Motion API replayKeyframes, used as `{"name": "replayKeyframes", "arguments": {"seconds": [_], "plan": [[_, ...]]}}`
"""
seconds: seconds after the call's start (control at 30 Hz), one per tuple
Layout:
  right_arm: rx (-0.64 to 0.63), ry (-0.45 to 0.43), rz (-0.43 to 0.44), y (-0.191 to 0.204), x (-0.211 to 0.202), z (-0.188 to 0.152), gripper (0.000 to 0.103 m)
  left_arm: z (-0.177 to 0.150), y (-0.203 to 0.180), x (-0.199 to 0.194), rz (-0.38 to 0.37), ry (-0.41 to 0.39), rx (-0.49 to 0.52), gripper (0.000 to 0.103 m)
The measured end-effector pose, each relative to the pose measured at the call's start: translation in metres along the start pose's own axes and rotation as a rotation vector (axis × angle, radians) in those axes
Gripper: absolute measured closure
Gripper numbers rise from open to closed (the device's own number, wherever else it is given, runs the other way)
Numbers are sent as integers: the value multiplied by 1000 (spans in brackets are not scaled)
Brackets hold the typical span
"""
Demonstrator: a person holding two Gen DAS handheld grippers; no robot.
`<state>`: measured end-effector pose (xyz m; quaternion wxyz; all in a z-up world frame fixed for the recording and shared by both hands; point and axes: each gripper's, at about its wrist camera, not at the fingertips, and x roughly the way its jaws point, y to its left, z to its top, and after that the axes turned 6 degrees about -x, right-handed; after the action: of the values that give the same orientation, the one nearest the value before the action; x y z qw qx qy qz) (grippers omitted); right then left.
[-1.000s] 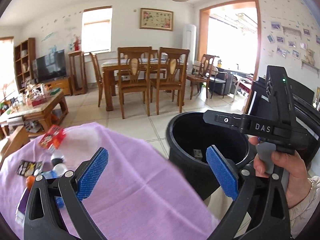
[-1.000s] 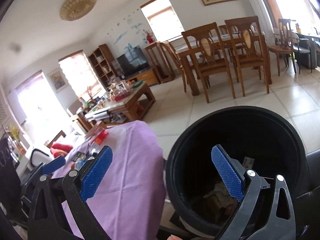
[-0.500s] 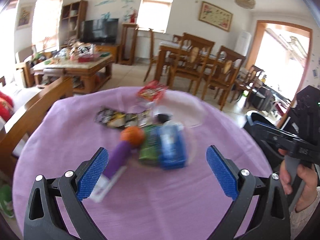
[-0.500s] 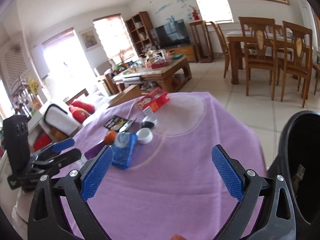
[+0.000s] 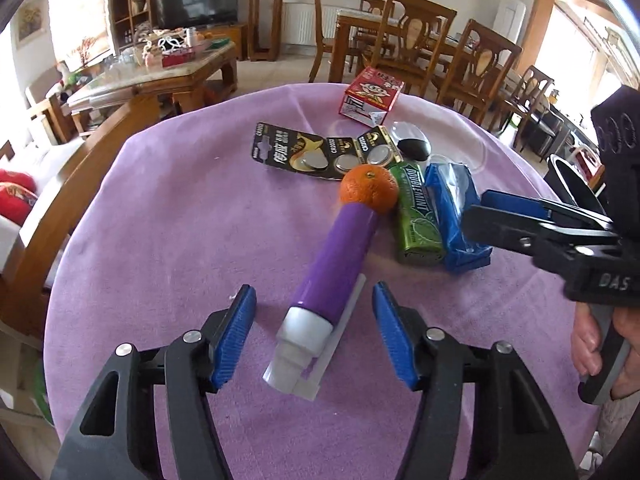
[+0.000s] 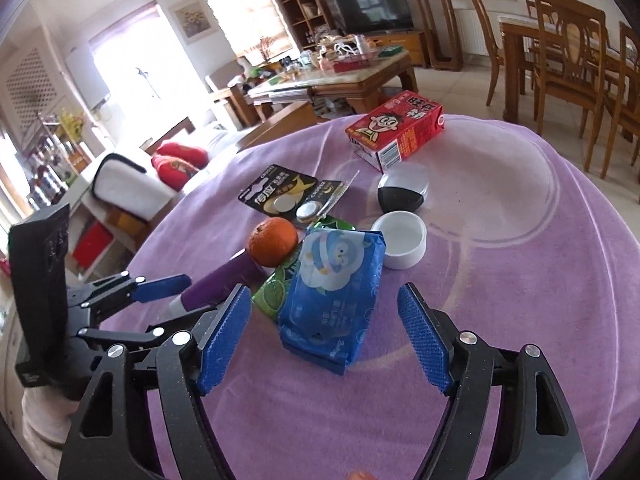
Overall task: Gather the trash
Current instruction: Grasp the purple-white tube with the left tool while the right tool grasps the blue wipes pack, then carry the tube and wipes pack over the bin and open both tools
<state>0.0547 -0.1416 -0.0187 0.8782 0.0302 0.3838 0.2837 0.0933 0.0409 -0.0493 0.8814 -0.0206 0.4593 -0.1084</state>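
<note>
Nothing on the purple cloth (image 5: 168,240) looks collected yet, judging by the full cluster lying there. From the left: the left gripper (image 5: 314,336) is spread wide with nothing between its pads, which straddle the white cap end of the purple tube (image 5: 340,248). The tube's far end touches the orange (image 5: 370,190). Behind these lies the battery card (image 5: 316,152), and just right of the tube the green gum pack (image 5: 418,216) and then the blue tissue pack (image 6: 334,292). The right gripper (image 6: 324,334) is likewise wide and empty, framing the tissue pack. Farther back sit a white cap (image 6: 400,246), a black-and-white lid (image 6: 402,192) and the red carton (image 6: 396,130). Both grabs seem imminent; every item remains to be picked.
</note>
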Motion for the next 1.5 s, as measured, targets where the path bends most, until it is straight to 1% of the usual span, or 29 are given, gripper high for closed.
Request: {"name": "replayKeyframes", "arguments": {"seconds": [0.03, 0.1, 0.13, 0.17, 0.2, 0.27, 0.3, 0.33, 0.4, 0.5, 0.63, 0.8, 0.9, 1.03, 1.17, 1.33, 1.4, 1.5], "plan": [[-4, 9, -8, 2, 5, 0, 37, 0, -1, 1, 5, -1, 6, 49], [-8, 23, -21, -2, 10, 0, 42, 2, -2, 3, 20, -9, 11, 66], [-5, 24, -20, -3, 12, -1, 46, 2, -1, 3, 24, -14, 7, 71], [2, 20, -11, -5, 12, -2, 51, 2, 0, 2, 24, -18, -5, 73], [4, 19, -16, -6, 11, -2, 53, 2, 2, 2, 17, -19, -14, 74], [0, 11, -30, -8, 10, -3, 60, 3, 3, 1, 3, -22, -27, 75], [0, 7, -27, -9, 8, -3, 62, 3, 3, -1, 0, -28, -28, 78], [-3, 3, -27, -9, 6, -4, 64, 3, 3, -3, -1, -39, -27, 78], [-11, -9, -22, -9, 1, -6, 64, 3, 2, -8, 0, -65, -29, 78], [-5, -40, -12, -10, -13, -10, 65, 0, 4, -17, -39, -98, -60, 78], [8, -107, 10, -15, -42, -14, 65, -4, -1, -34, -103, -167, -87, 78], [28, -199, 17, -36, -93, -23, 65, -3, -28, -55, -185, -241, -85, 78], [50, -253, -7, -58, -129, -30, 65, 1, -65, -65, -229, -275, -35, 78], [81, -315, -59, -97, -179, -47, 65, 7, -132, -67, -336, -305, 58, 78], [137, -363, -134, -146, -226, -76, 65, 10, -204, -48, -455, -265, 118, 78], [242, -422, -213, -213, -279, -120, 65, 10, -282, -27, -546, -234, 185, 78], [289, -451, -241, -238, -296, -138, 65, 9, -309, -18, -572, -215, 202, 78], [350, -478, -263, -273, -315, -162, 65, 11, -343, -6, -587, -193, 234, 78]]}}
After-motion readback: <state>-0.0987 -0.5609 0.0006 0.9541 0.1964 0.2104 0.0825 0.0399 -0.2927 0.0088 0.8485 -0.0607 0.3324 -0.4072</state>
